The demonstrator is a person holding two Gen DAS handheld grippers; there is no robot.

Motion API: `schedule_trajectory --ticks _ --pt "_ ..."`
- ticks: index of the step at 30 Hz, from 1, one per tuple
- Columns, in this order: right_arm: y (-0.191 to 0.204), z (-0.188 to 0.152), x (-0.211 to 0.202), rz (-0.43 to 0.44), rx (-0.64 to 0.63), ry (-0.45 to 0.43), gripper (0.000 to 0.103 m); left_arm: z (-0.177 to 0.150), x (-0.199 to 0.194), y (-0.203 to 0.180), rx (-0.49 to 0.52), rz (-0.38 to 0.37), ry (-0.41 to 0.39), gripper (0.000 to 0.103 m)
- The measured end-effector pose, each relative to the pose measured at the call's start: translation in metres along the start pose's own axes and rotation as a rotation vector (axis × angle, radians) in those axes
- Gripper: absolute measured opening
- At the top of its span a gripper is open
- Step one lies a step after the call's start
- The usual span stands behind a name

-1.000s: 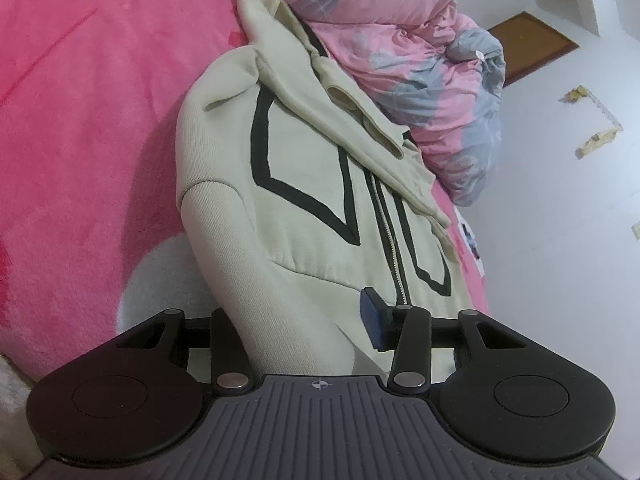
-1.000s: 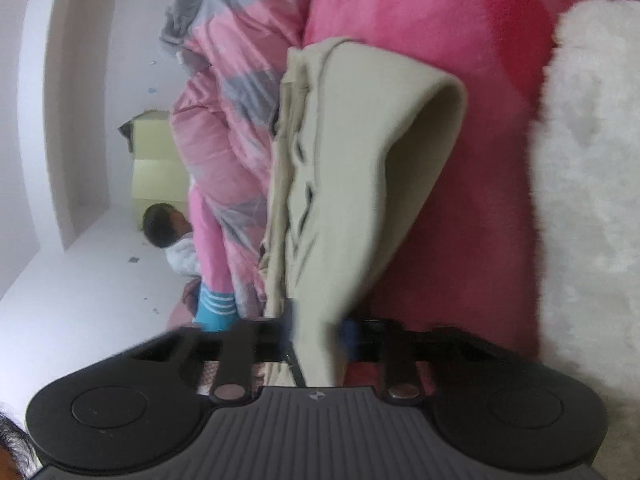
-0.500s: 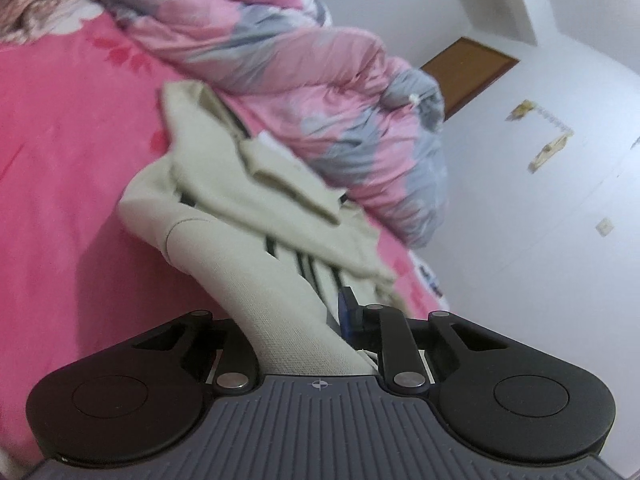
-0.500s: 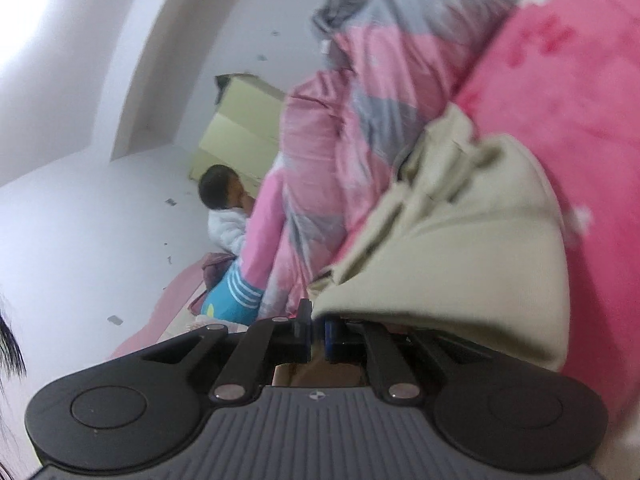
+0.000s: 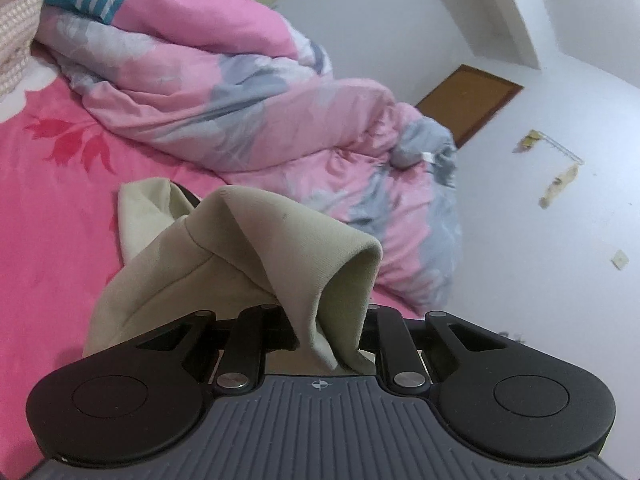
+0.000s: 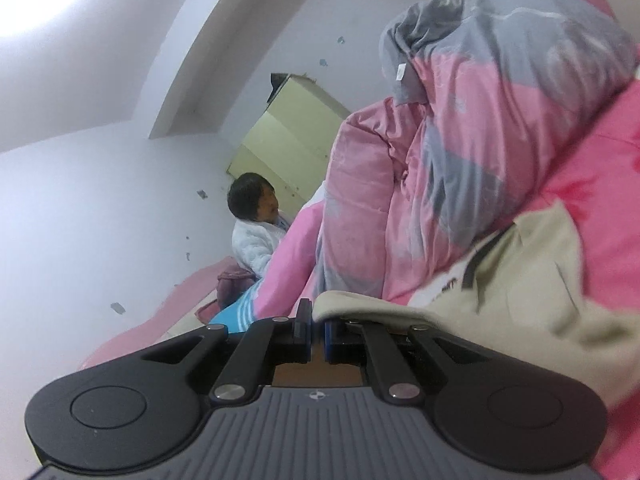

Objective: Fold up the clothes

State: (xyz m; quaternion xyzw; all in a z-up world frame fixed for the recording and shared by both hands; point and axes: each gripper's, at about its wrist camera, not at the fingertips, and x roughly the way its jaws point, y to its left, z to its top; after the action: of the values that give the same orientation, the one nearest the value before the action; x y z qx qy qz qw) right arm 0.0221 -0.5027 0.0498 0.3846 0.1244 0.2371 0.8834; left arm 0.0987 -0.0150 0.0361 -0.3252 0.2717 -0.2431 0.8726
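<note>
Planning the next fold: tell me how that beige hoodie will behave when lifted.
Probably floppy: the beige hoodie droops in soft folds over the left tongs. Its thick ribbed knit suggests moderate weight, so free parts likely sag and drag on the pink bedsheet. It seems grippy, unlikely to slip.

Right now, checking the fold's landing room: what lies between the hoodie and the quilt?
Left wrist view: only bare pink sheet separates the hoodie from the quilt.

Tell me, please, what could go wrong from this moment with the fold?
The left gripper pinches only a bunched edge of the hoodie, so it may slip out. The lifted cloth hangs close to the quilt and may snag on it. The right gripper holds only a thin hem, which may pull free.
</note>
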Motion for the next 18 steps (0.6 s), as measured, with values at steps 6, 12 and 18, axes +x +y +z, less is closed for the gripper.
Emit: schedule_trajectory --ticks 6,12,18 --pt "-0.039 0.026 0.072 -0.053 0.025 0.073 0.006 0.030 0.062 0.037 -0.029 0.091 0.035 0.015" --pt "-0.119 0.031 0.145 -0.183 0.242 0.220 0.010 0.044 0.111 0.090 -0.248 0.120 0.116 0.033" --pt "-0.153 0.035 0.158 -0.173 0.455 0.299 0.026 0.048 0.100 0.132 -0.632 -0.072 0.048 0.071"
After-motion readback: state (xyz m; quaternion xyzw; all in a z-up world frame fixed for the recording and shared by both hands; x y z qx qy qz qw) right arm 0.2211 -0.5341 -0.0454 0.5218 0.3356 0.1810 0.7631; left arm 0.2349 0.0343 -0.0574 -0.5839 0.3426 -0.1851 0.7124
